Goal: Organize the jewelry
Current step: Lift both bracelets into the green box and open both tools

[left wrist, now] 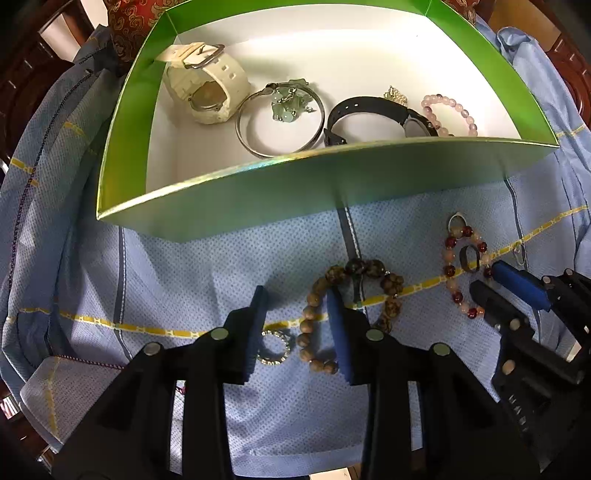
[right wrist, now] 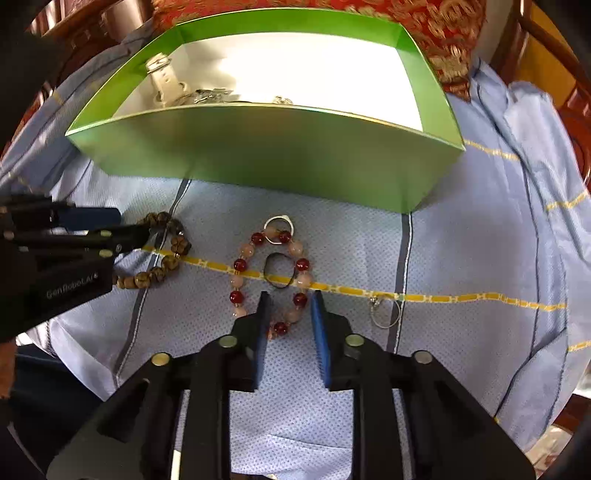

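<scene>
the left gripper (left wrist: 299,314) has its fingers apart over the blue cloth (left wrist: 184,266); a sparkly ring (left wrist: 274,347) lies between them and the brown bead bracelet (left wrist: 354,291) lies across the right finger. the right gripper (right wrist: 290,306), fingers apart, straddles the near edge of the red and pink bracelet (right wrist: 271,275), short of the green box (right wrist: 266,155).

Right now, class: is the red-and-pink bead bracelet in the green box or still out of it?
Out. The red-and-pink bead bracelet lies on the blue cloth in front of the green box, beneath the open right gripper.

Pale blue cloth (right wrist: 461,258) with yellow stripes; dark wooden furniture (left wrist: 22,74); red patterned cushion (right wrist: 424,22) behind.
</scene>
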Demonstrator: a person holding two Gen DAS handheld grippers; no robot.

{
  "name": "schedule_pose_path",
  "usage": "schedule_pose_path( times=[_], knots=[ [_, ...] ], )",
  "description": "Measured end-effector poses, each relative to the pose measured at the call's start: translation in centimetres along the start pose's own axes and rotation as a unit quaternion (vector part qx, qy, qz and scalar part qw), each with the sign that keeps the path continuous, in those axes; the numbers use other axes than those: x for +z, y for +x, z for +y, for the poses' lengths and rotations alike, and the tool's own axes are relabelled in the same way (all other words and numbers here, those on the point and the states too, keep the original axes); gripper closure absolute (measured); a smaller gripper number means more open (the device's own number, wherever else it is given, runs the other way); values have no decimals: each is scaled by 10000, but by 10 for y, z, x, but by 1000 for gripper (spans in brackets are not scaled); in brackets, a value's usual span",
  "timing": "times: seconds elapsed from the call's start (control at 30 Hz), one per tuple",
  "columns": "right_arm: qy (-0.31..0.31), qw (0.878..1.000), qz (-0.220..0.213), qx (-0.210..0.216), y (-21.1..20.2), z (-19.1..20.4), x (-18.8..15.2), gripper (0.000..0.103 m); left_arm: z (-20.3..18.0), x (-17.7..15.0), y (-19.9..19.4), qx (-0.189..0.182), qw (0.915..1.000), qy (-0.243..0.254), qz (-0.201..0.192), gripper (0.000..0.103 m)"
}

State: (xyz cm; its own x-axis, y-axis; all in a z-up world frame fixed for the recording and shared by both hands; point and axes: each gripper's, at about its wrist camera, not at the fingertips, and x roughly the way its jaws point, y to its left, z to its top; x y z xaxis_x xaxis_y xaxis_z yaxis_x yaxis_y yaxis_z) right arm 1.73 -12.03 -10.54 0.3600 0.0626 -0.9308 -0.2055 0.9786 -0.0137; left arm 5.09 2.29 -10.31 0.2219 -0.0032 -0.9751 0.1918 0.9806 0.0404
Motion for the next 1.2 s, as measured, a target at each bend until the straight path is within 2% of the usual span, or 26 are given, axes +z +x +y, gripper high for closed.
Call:
schedule_pose_path(
  times=[0.23,0.37,0.47,0.53,0.67,0.87,1.1,1.2],
  knots=[
    [-24,10000,-35,-27,1,3,-1,78,-18,2,1,47,10000,-6,-36,69],
    [-80,9999,-64,-79,0,6,-2,78,-18,-7,-3,-12,10000,23,-72,85],
    [-69,9999,-97,-61,-1,10,-5,84,-24,-8,-3,-13,9999,55,-93,93],
    [-80,9999,-106,-9,-2,12,-5,93,-29,-9,-3,12,9999,78,-107,95],
    [7,9999,-109,126,-5,12,-7,95,-36,-11,-9,-2,9999,24,-154,95],
    [128,9985,-476,253,-40,4,-6,95,-28,-18,-62,-436,9961,23,-761,95],
    [174,9910,-1259,426,-107,-10,7,95,-18,-10,-117,-1079,9833,-22,-1466,95],
    [155,9861,-1584,469,-127,-15,21,95,-5,-1,-130,-1068,9807,-120,-1633,95]
  ],
)
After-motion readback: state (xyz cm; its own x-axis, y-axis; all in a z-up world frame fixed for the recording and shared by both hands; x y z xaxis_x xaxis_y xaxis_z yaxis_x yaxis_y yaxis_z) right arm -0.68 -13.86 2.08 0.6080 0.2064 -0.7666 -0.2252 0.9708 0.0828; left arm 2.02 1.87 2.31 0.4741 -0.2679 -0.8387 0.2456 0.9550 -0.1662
